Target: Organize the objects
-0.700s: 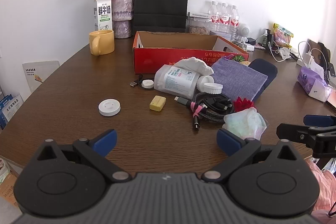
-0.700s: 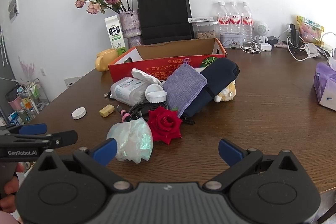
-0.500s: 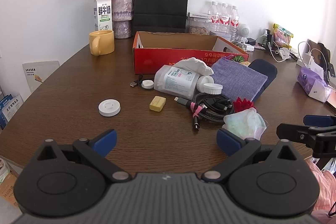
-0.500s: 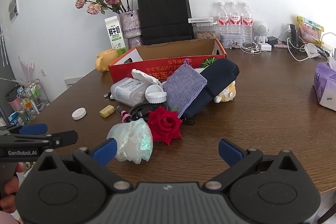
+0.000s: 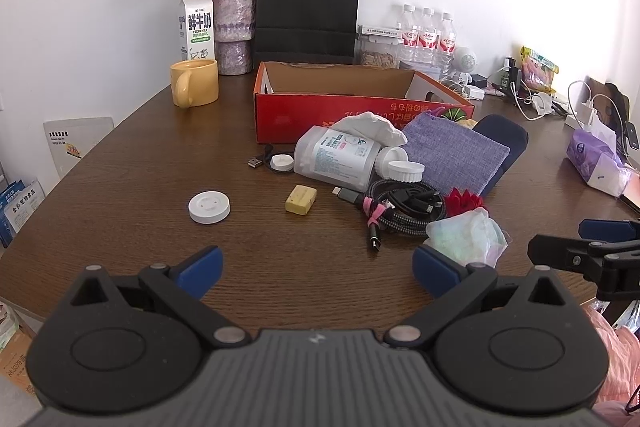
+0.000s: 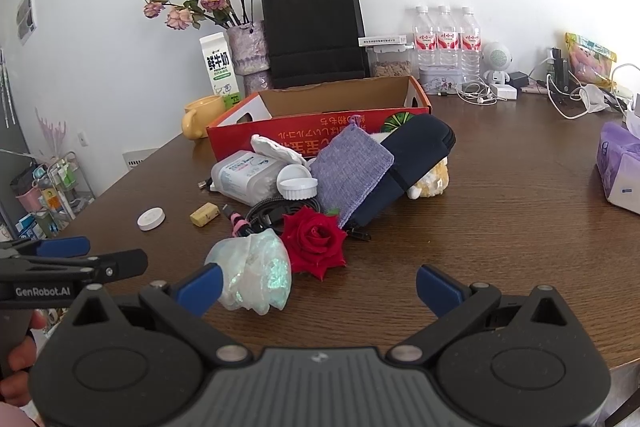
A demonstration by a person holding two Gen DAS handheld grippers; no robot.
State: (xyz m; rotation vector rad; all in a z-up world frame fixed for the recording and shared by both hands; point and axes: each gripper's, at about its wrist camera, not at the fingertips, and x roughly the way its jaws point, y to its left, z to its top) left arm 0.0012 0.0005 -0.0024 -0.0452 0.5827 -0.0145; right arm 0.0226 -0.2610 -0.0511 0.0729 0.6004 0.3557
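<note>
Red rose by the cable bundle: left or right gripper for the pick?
Right. The red rose lies just ahead of the open right gripper; from the left gripper it sits far right, half hidden behind the crumpled bag.

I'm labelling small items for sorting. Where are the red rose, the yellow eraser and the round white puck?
red rose [image 6: 315, 239], right wrist view, centre of the bloom
yellow eraser [image 5: 301, 199], left wrist view, top face
round white puck [image 5: 209, 206], left wrist view, middle of its top
</note>
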